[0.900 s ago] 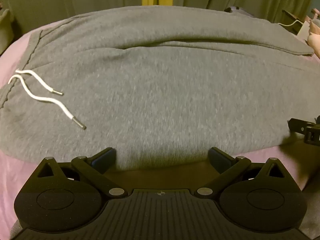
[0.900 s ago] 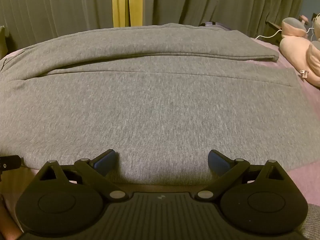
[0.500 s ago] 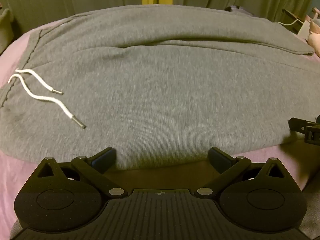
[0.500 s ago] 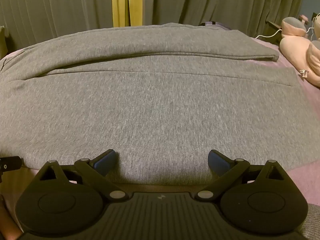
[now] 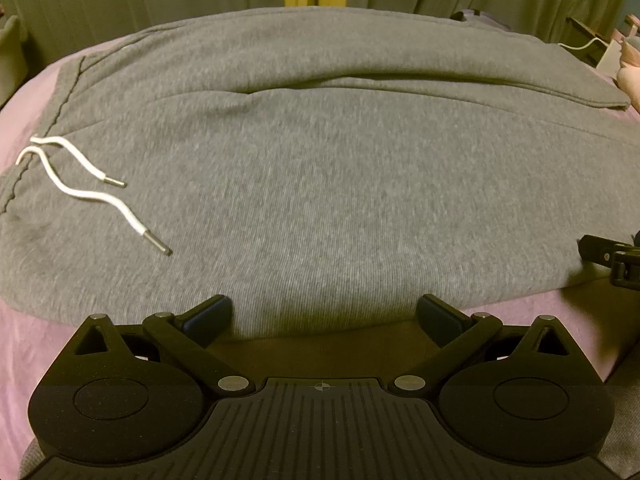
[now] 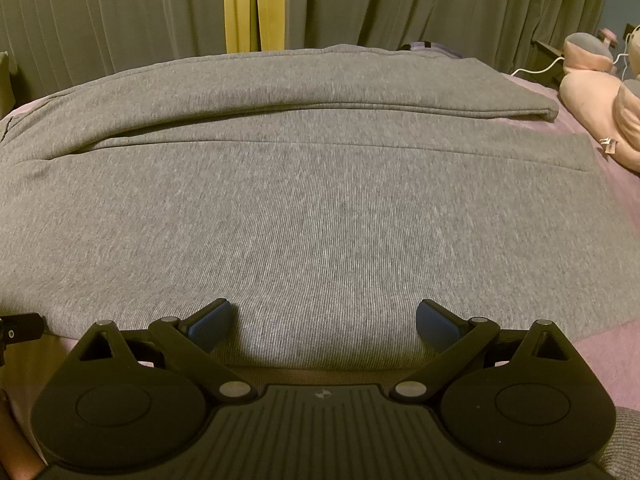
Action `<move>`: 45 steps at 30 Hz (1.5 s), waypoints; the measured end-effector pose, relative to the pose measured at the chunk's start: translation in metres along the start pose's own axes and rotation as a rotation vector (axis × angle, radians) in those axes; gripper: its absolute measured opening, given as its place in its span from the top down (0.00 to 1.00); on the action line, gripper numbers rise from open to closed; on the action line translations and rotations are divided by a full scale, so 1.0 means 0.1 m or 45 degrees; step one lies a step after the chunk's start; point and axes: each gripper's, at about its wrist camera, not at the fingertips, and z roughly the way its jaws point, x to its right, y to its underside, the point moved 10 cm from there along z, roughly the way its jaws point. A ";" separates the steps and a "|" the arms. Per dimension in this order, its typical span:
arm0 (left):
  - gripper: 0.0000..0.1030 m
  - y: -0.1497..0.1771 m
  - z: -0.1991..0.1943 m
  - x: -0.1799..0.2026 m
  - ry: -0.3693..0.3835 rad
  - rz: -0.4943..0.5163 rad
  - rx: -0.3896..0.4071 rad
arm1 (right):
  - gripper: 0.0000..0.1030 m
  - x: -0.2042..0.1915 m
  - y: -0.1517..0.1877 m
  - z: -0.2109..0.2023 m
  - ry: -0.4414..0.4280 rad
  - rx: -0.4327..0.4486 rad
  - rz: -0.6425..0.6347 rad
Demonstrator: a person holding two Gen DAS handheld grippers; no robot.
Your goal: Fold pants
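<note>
Grey sweatpants (image 5: 320, 184) lie flat across a pink bed, waistband to the left, both legs side by side running right. Two white drawstrings (image 5: 96, 196) rest on the fabric near the waistband. My left gripper (image 5: 324, 314) is open at the pants' near edge, near the hip. My right gripper (image 6: 324, 316) is open at the near edge of the closer leg (image 6: 320, 220). Each gripper's fingers straddle the fabric edge without closing. The right gripper's tip shows at the left wrist view's right edge (image 5: 612, 258).
The pink bedsheet (image 5: 24, 120) shows around the pants. Green curtains (image 6: 120, 12) with a yellow strip hang behind the bed. A pink plush toy (image 6: 600, 96) and a white cable lie at the far right.
In the left wrist view the pants' near edge sits slightly farther from the gripper, showing more pink sheet at right. The right wrist view is almost unchanged. Both grippers stay open.
</note>
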 end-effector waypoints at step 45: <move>0.00 0.04 0.01 0.01 -0.005 0.007 -0.029 | 0.04 0.00 0.02 0.00 0.000 -0.006 0.000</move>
